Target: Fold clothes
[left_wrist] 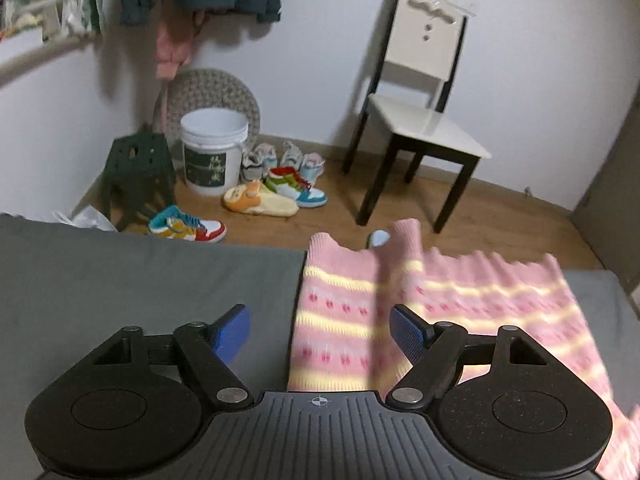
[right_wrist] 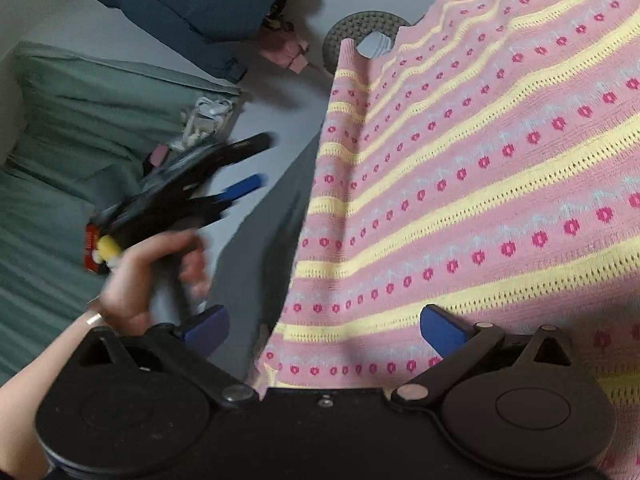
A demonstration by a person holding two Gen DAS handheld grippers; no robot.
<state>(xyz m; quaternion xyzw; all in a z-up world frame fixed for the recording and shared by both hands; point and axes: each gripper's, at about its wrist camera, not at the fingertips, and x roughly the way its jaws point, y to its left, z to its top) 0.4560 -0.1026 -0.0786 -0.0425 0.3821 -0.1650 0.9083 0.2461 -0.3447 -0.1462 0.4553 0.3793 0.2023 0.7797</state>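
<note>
My left gripper [left_wrist: 320, 332] is spread wide w/ nothing between its blue pads [left_wrist: 234, 330]; it hangs over the grey bed sheet [left_wrist: 120, 280], right pad over the left edge of the pink striped knit sweater [left_wrist: 440, 300]. Sweater lies at 1–3 o'clock from it, reaching the bed's far edge. Beyond, on the wood floor [left_wrist: 500, 224]: white bucket [left_wrist: 212, 152] at 11, green stool [left_wrist: 138, 168] left of it, sneakers and a yellow slipper [left_wrist: 260, 202] at 12, white-seated chair [left_wrist: 424, 108] at 1.

My right gripper [right_wrist: 324, 328] is also released, pads apart, empty, above the sweater's [right_wrist: 480, 160] lower left corner; knit fills 12–3 o'clock. At 9–10, my left hand [right_wrist: 148, 280] grips the other gripper [right_wrist: 240, 184], blurred. Green bedding [right_wrist: 80, 120] at 10, dark jacket [right_wrist: 208, 8] at 11.
</note>
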